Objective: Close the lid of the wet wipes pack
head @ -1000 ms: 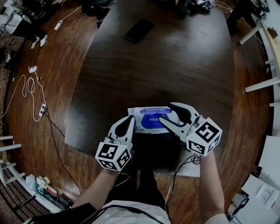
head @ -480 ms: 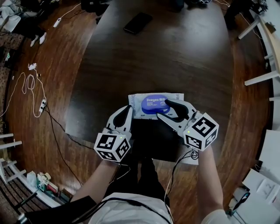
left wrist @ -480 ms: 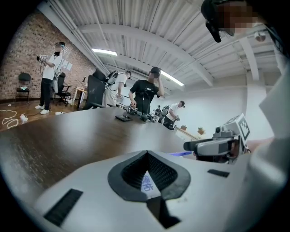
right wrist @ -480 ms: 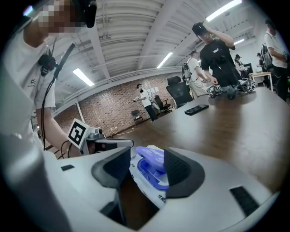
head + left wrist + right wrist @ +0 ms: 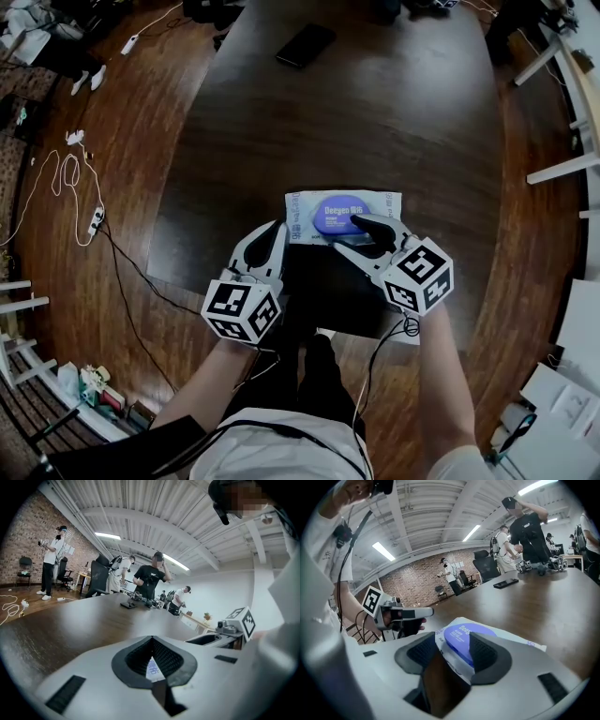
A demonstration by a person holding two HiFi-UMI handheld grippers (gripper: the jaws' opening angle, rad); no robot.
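The white wet wipes pack (image 5: 307, 208) lies near the front edge of the dark table (image 5: 356, 112), its blue oval lid (image 5: 339, 214) lying flat on top. My right gripper (image 5: 359, 234) is open over the pack's near side, one finger across the lid's right part. In the right gripper view the lid (image 5: 461, 637) sits between the parted pads of the gripper (image 5: 452, 651). My left gripper (image 5: 272, 239) is at the pack's left near corner. In the left gripper view its pads (image 5: 136, 660) are closed on a white printed sliver of the pack (image 5: 152, 666).
A black phone (image 5: 307, 44) lies at the table's far end. White cables and a power strip (image 5: 66, 178) lie on the wooden floor to the left. Several people stand beyond the table's far end (image 5: 525, 527). The table's front edge is just under my grippers.
The right gripper's jaws have narrowed and moved forward onto the blue lid. The lid now shows as a flat oval on top of the pack. The left gripper stays at the pack's left corner.
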